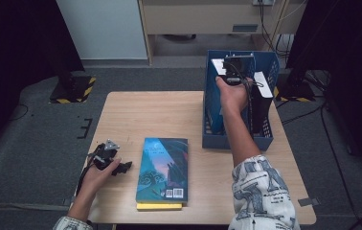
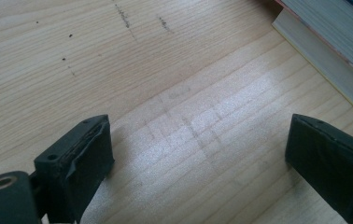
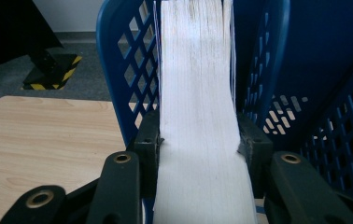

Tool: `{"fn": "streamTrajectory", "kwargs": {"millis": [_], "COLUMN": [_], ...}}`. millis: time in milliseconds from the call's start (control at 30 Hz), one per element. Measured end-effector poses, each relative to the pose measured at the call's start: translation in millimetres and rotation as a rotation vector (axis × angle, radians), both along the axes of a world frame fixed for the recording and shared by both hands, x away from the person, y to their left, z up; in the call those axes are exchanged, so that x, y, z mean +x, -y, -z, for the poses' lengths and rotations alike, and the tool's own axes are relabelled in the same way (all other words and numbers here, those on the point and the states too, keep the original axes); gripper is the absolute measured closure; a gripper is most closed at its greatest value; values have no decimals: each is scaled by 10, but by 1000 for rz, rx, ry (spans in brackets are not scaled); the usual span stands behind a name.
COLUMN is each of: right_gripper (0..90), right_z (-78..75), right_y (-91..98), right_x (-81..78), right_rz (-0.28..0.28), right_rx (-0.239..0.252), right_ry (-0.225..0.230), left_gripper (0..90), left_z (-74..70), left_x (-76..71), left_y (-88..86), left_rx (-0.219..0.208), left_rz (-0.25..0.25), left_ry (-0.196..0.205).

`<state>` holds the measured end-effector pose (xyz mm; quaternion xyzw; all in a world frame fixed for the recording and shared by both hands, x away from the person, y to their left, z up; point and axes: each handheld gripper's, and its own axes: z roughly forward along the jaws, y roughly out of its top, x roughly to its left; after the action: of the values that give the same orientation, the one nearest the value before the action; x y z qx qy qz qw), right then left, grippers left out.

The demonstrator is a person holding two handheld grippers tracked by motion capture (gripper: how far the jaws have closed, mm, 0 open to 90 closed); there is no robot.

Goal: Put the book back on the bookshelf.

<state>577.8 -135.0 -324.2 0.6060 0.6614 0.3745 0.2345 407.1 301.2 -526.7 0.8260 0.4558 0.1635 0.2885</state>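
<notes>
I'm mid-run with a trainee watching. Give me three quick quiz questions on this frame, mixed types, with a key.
1. True or false: the right claw is shut on a book standing on edge in the blue organizer.
2. What lies between the left claw's jaws? A) a pen B) bare table C) a book spine
3. Fill in: the teal-covered book lies flat on a ____ book.

Key: 1 true. 2 B; the jaws stand wide apart, with the stacked books' edges off to one side. 3 yellow.

Wooden table [image 1: 169, 110]; grey carpet floor [image 1: 35, 143]; yellow-black striped stand base [image 1: 73, 89] beyond table's far left corner
</notes>
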Motion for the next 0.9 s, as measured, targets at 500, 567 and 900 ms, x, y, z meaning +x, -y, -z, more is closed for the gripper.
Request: {"fn": "streamTrajectory", "kwargs": {"millis": [500,567,900], "right_gripper": [602,602,598], "right_z": [53,54,59], "right_y": [28,27,4], "right_x": [44,42,39], "right_rz": [21,21,16], "right_rx": [2,0,-12], "right_ry": [-6,-5,1], "left_gripper": [69,69,69], "left_z": [0,1,0], "left_x": [1,1,0], "left_y": [0,0,6], "left_rx": [0,-1,0], "left_rz": [1,1,3], "left_ry": [0,1,0]}}
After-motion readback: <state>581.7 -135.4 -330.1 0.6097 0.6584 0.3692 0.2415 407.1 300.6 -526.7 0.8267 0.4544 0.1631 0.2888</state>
